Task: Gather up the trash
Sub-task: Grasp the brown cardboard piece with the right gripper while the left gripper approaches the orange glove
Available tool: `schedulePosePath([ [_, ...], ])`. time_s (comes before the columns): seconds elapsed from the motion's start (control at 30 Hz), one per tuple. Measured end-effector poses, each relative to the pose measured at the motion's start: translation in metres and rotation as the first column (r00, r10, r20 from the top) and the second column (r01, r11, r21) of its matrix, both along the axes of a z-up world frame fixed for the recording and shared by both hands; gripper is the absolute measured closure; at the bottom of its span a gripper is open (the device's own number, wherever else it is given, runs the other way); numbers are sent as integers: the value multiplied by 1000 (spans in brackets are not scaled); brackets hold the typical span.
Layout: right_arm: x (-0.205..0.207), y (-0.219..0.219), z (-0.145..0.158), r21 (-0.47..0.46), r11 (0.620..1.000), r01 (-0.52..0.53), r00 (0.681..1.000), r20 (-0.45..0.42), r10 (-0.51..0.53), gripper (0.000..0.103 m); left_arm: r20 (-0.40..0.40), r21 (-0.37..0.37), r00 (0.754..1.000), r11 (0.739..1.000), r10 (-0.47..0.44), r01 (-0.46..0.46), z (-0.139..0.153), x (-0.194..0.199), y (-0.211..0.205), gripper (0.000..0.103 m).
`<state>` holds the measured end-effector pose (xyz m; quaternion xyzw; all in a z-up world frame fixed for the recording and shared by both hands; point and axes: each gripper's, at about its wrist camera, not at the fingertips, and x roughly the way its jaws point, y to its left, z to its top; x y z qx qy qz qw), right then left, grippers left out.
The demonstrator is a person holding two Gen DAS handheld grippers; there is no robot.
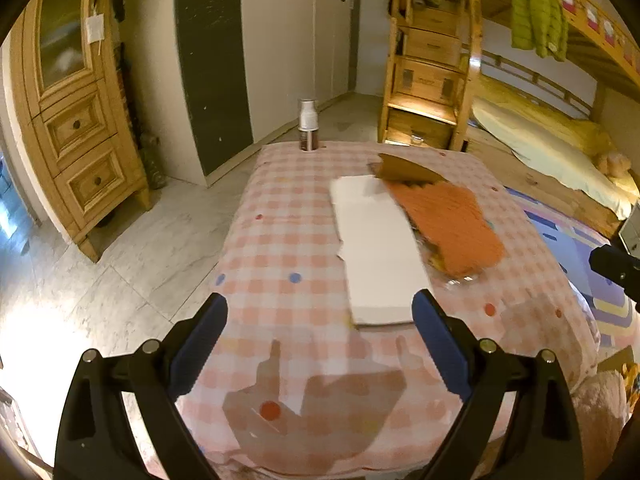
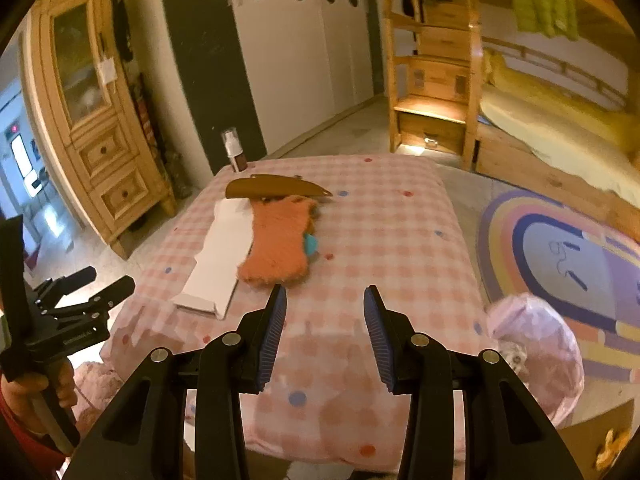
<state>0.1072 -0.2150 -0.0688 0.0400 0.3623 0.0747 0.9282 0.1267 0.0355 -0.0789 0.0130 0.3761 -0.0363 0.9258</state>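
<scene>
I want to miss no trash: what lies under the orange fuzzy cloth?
Under the orange fuzzy cloth a teal thing pokes out, and clear plastic shows at its near edge. Everything else beneath is covered.

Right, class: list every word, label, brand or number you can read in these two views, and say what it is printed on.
Small pale lettering on the left gripper body: too blurred to read.
White paper tag on the wooden cabinet: no writing can be made out.
Spray bottle label: too small to read.
Nothing else carries legible text.
</scene>
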Motion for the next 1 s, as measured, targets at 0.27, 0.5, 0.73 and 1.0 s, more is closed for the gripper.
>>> schedulePosePath([
  [0.27,59,44,-4,-22,997,-69,998,-15,69,57,8,-2,999,999,50,-50,5,36,27,12],
  [0.5,123,93,-11,-55,992,-113,993,-22,112,52,9,3,998,998,61,-61,5,77,42,12],
  [0.73,172,124,-18,-88,991,-105,994,-45,101,50,-19,-2,998,998,59,-59,-6,111,49,12],
  [1.0,185,122,-38,-137,990,-23,993,-121,7,54,-45,-31,998,998,48,-49,-13,112,52,12],
])
